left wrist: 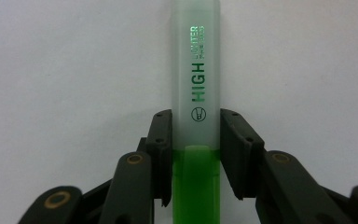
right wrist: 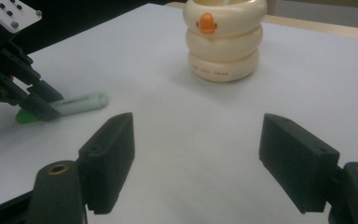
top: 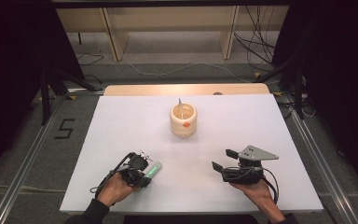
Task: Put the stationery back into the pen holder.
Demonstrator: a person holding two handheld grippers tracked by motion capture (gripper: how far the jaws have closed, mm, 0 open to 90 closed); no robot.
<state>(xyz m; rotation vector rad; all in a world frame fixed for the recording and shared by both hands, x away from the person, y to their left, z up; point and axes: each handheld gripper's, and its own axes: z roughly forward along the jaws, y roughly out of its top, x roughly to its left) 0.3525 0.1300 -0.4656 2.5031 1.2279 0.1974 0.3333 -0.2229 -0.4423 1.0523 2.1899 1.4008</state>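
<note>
the left gripper (left wrist: 196, 154) has its two black jaws closed on a green highlighter (left wrist: 196, 84), one pad on each flat side, at the joint where the frosted cap meets the bright green body. in the left gripper view the pen's long axis runs straight out along the jaws, cap end away from the hand and green tail back between the linkages. in the high view the highlighter (top: 153, 171) lies low over the white table (top: 261, 121) at the near left, cap pointing far and to the right, roughly toward the middle of the board; whether it rests on the surface or is just lifted clear i cannot tell

the right gripper (top: 224, 159) sits at the near right with its jaws wide apart and nothing between them, aimed left and far. it is well apart from the pen, so the left hand is the one that carries it

the one container is a cream ringed holder (top: 183, 120) with a small orange mark on its near side, standing upright past the middle of the table, far from both hands. a thin pale stick (top: 180, 107) leans inside it. the holder lies far and to the right of the pen's cap, so a likely move is to carry the pen far-right and tip it upright over the open mouth
</note>
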